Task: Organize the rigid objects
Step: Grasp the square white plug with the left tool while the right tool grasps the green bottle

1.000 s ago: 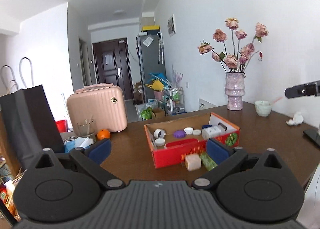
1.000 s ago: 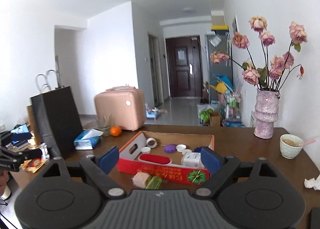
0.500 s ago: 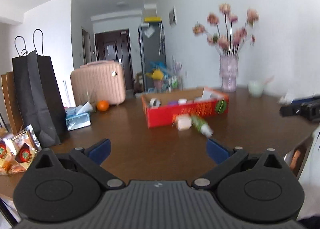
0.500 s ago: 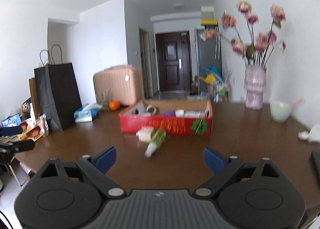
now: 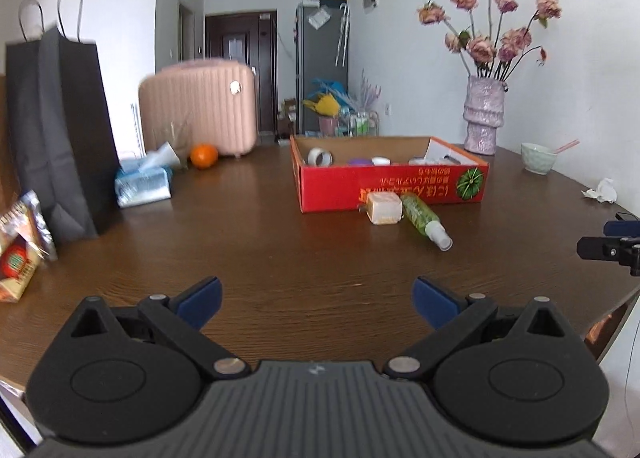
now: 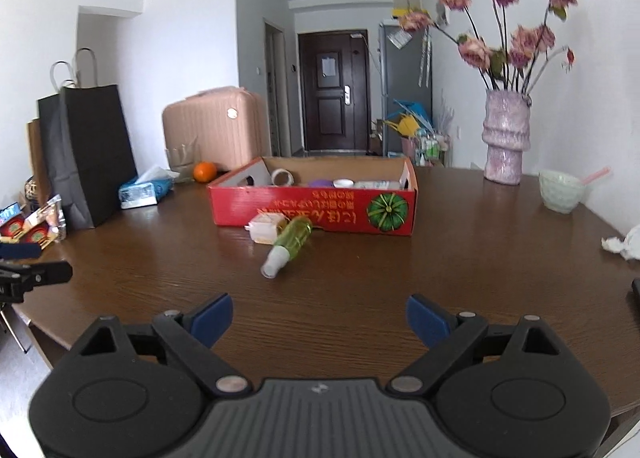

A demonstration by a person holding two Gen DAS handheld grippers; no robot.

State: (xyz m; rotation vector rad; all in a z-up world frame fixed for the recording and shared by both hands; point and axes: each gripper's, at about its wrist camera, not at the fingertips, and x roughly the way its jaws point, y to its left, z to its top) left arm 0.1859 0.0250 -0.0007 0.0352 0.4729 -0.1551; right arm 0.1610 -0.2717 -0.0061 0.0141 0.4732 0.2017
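Ahead, bare table [image 5: 304, 258] before box [image 5: 388, 188].

Left hand-held gripper [image 5: 316, 300] wide open — right hand-held gripper [image 6: 319, 317] likewise, both empty

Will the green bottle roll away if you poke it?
Probably. The green bottle lies on its side on the smooth table, and it looks round, so a sideways poke could roll it. The red box right behind would likely stop it that way. It looks like hard plastic, so likely stiff.
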